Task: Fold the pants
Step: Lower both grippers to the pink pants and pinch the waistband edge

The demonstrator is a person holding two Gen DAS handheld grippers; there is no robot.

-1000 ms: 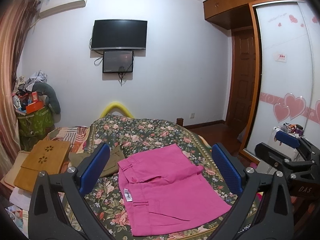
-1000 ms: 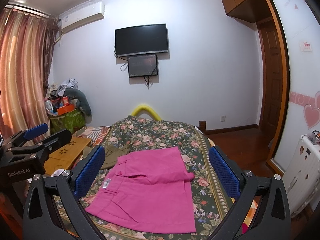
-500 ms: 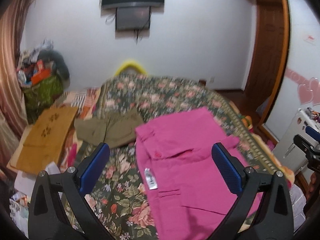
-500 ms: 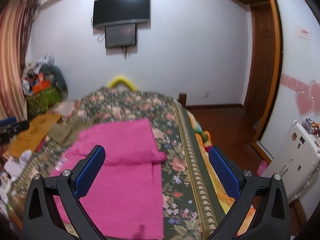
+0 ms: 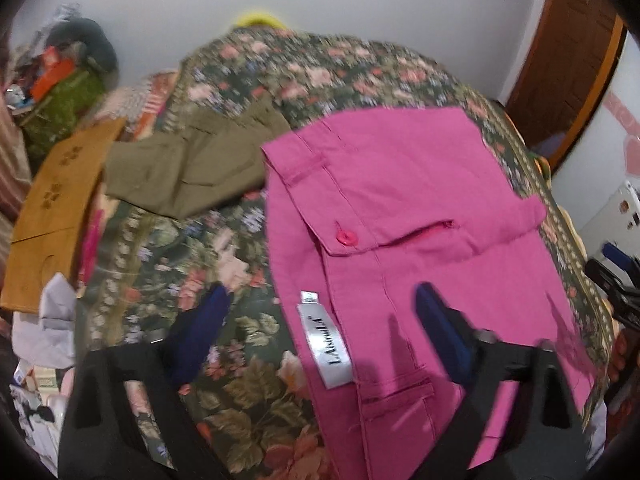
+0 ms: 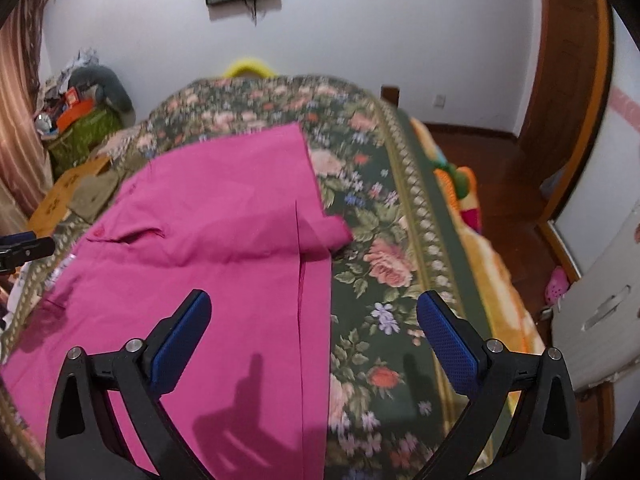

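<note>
Both jaws spread wide and empty, the left gripper [image 5: 320, 316] and right gripper [image 6: 314, 316] are held over the pink pants [image 5: 404, 208], laid partly folded on the floral bedspread [image 6: 384, 248]; light, limp cloth is judged best pinched at an edge or corner.

Your wrist views both look down close over the floral-quilted bed [image 5: 224, 248], sharing the folded pink cotton pants [image 5: 420, 216].
</note>
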